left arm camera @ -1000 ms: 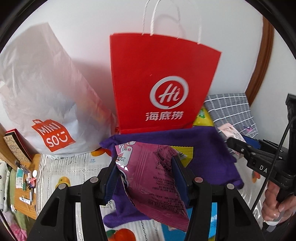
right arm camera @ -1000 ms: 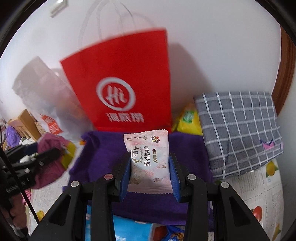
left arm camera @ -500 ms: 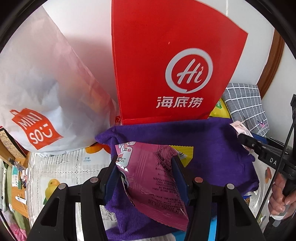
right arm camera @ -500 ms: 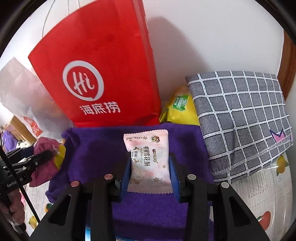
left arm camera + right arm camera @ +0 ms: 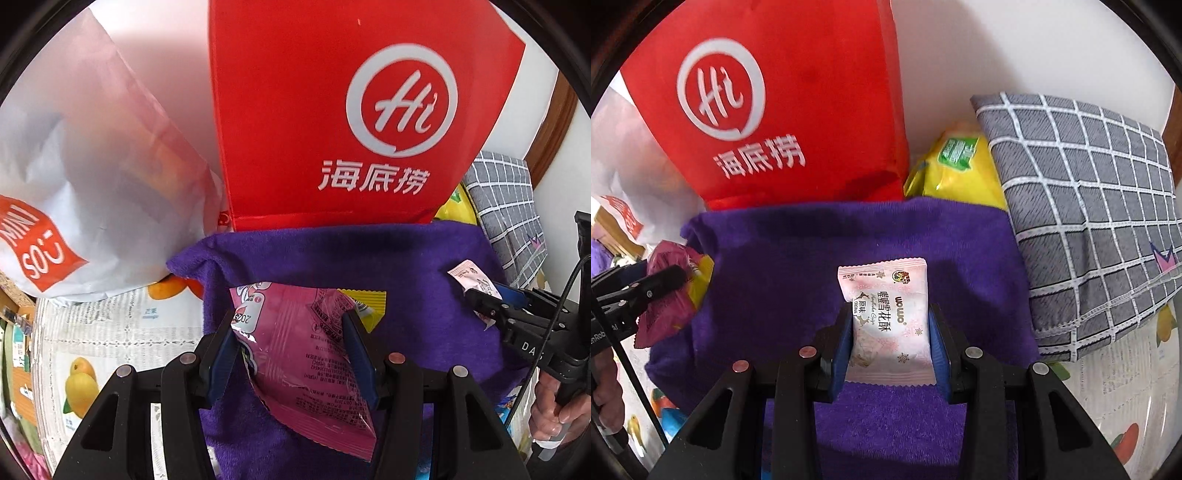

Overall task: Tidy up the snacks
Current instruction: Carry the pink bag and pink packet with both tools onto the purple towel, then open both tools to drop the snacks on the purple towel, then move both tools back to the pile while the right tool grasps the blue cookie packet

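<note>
Above the purple towel, both grippers hang with a snack apiece, tilted down toward the cloth. The left gripper has its fingers pinched on the sides of a magenta packet, which bulges between the pads and droops below them; a sliver of yellow wrapper shows behind it, and I cannot tell whether that is held too or lies on the towel. The right gripper has its fingers pressed on the two long edges of a pale pink packet, held upright with the print facing the camera. Gripping by the side seams looks deliberate: it keeps the soft pouches from folding and leaves the bottom edge free to be set down first.

Behind the towel, touching its far edge, stands a red paper bag, with a white plastic bag to its left. At the towel's far right corner sits a yellow pouch, tucked against a grey checked cushion that overlaps the towel's right edge. The towel seems to serve as the sorting ground, spread flat over a fruit-print tablecloth so items laid on it stay grouped. Both packets are still off the cloth, well apart from each other, so I judge the placing step not yet done.
</note>
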